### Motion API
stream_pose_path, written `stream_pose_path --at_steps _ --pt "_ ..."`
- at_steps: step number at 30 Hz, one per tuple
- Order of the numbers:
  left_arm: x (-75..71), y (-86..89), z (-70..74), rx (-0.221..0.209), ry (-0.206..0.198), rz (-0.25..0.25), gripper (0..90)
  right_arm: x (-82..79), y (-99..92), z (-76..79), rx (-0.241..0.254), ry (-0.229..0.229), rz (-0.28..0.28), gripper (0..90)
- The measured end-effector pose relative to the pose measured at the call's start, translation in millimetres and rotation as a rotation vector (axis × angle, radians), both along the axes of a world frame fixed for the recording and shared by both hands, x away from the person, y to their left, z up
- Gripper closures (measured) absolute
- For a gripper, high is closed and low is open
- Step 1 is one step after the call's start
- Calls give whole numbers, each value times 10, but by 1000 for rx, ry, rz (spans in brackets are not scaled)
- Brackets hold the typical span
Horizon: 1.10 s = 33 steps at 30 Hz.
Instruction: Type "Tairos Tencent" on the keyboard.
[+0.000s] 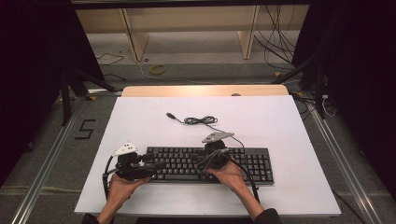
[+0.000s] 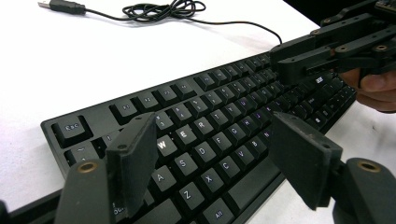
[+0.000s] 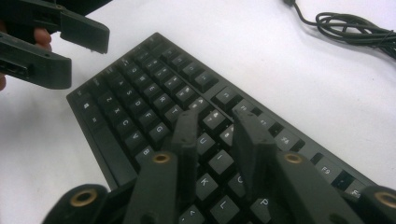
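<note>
Both claws hover over the black plastic keyboard (image 1: 210,164): left claw (image 2: 215,163) spread, right claw (image 3: 215,140) nearly clenched, empty; typing seems barely begun.

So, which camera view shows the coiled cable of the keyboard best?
The high view: the whole cable lies on the white table, from plug to keyboard. The left gripper view shows plug and coil at its top edge; the right gripper view crops the coil.
</note>
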<state>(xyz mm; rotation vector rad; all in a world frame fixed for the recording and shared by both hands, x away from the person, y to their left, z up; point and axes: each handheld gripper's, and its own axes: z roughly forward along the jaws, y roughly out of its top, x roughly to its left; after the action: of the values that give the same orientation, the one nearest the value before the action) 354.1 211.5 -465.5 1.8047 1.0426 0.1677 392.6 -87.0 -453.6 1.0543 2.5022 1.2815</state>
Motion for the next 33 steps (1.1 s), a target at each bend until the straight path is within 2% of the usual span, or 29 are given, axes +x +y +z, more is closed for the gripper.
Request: stream_pose_path --at_steps 10,14,19,33 --pt "-25 9 17 -8 -10 -3 307 6 21 -44 -27 7 7 852" --pt "-33 8 21 -11 -11 -4 306 1 47 -80 -52 10 17 899" --pt "-42 3 23 -14 -13 -7 305 -2 84 -114 -76 14 19 900" --pt "-49 3 24 -14 -15 -9 304 58 105 -180 -97 16 5 900"
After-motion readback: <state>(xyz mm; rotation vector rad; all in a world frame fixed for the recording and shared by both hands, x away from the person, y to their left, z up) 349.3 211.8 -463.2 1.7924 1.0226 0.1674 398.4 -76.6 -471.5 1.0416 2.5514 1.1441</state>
